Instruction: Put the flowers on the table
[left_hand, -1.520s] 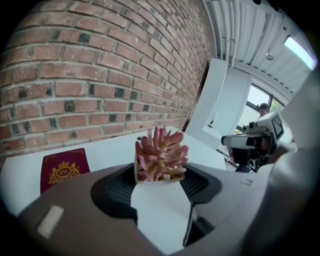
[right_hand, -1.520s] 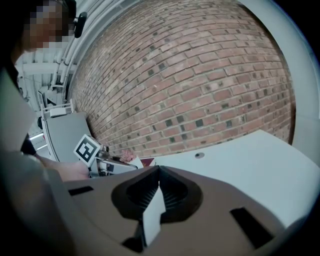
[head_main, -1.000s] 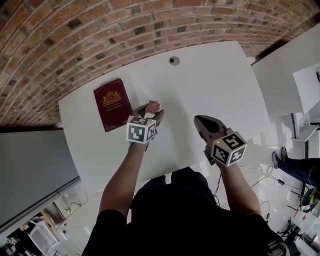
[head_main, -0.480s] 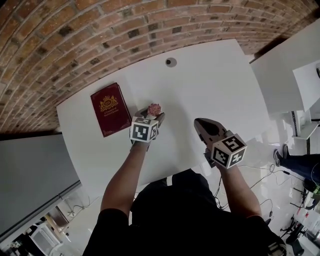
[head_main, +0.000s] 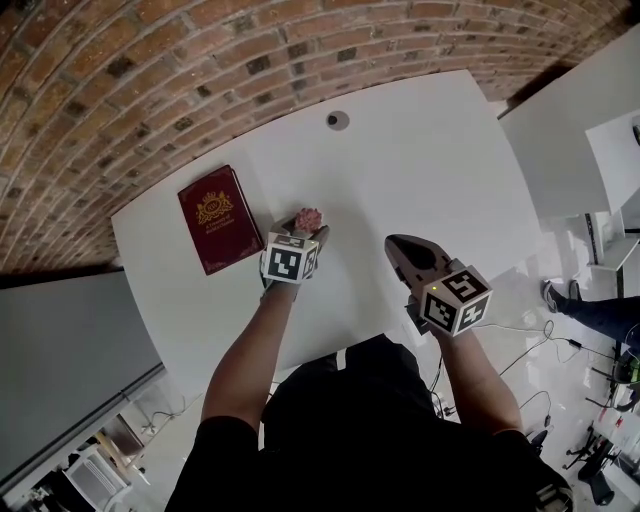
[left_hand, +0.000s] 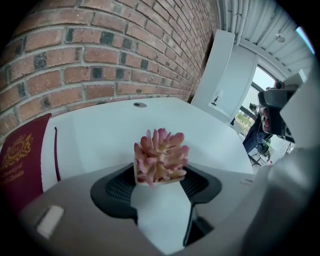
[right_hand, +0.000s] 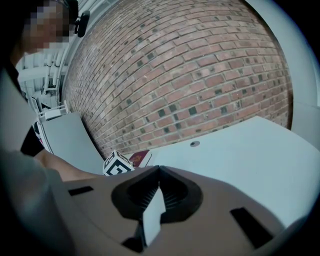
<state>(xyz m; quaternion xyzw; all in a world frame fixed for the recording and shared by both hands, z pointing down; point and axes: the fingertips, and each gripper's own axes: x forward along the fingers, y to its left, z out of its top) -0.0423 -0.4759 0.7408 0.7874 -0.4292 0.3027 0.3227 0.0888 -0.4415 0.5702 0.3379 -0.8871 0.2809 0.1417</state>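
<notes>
L claw (head_main: 303, 226) clamped on flowers (left_hand: 160, 156), positioned over bench (head_main: 420, 170) nr. red book (head_main: 213, 218); surface contact unclear. R claw (right_hand: 157, 169) closed, empty. Status: pickup done; set-down & release pending.

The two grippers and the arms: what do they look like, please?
Both the left gripper and the right gripper have smooth grey-brown shells with black ribbed pads inside. Each carries a white cube printed with black square markers. The person wears a black short-sleeved top.
</notes>
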